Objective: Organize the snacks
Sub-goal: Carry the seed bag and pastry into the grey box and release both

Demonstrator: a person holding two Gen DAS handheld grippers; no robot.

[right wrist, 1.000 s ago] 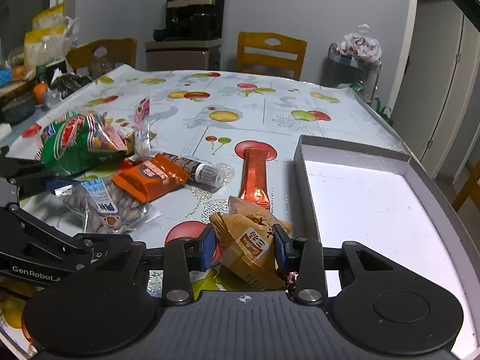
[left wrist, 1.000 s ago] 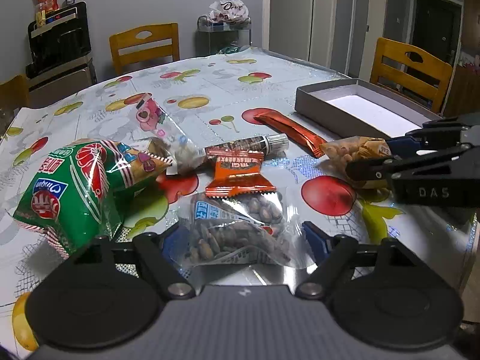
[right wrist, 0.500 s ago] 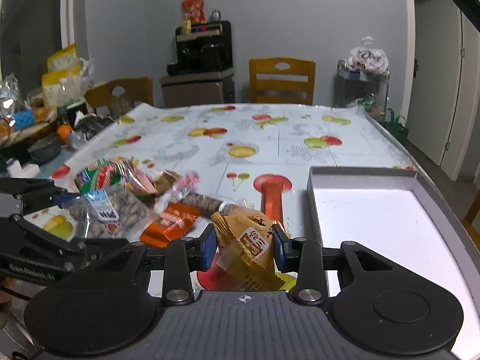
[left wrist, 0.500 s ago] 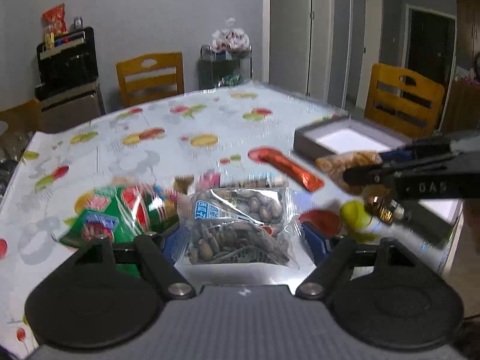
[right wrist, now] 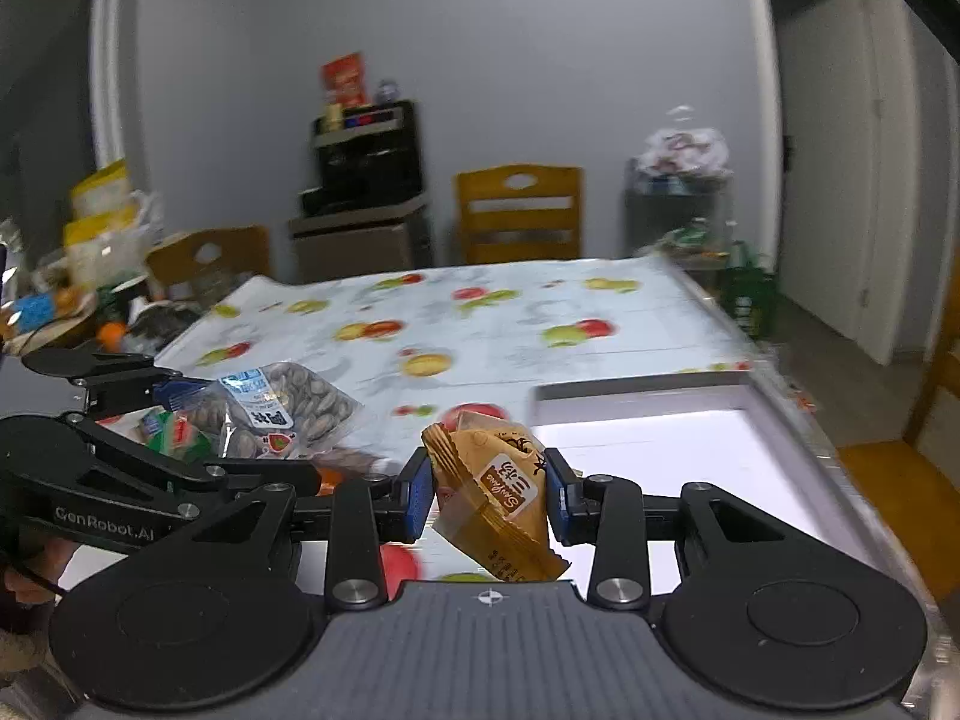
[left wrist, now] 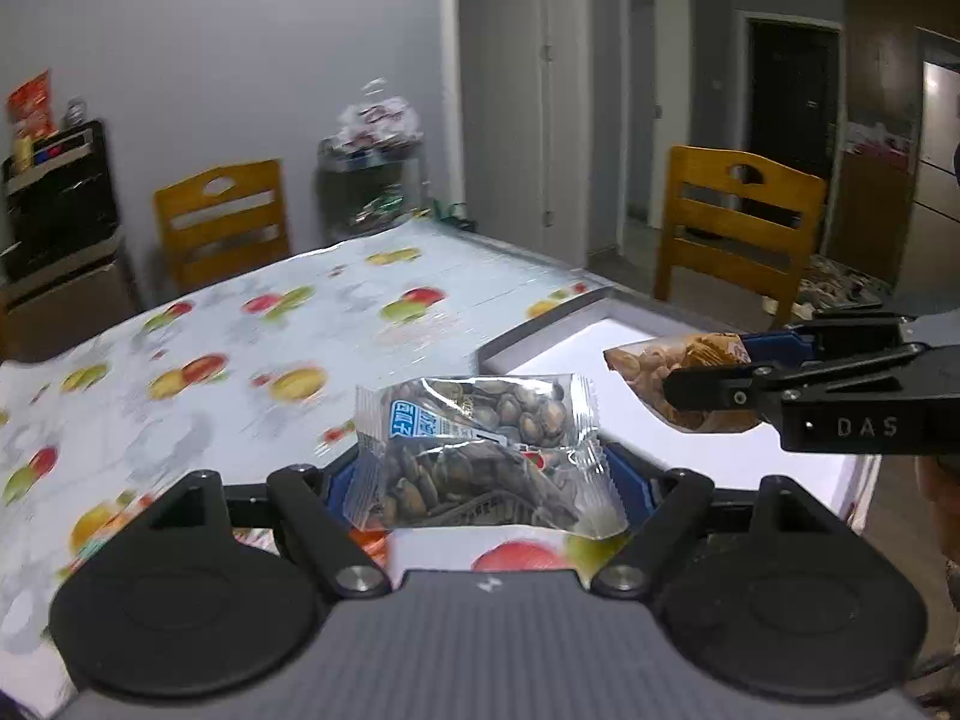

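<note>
A clear packet of seeds hangs above the table, and my left gripper is shut on it, blue pads at its two ends. In the right wrist view, my right gripper is shut on an orange-brown snack packet, held tilted in the air. A grey box with a white inside lies just beyond and right of that packet. From the left wrist view the right gripper and its packet hover over the box, to the right of the seed packet.
The table wears a fruit-print cloth. A green snack bag lies on it below the left gripper. Wooden chairs stand at the table's far sides. Clutter crowds the far left; a cabinet with a black appliance stands behind.
Both grippers have risen from the table. The left lifted the seed packet off the snack pile and swung toward the box. The right carried its orange-brown packet up beside the box.
</note>
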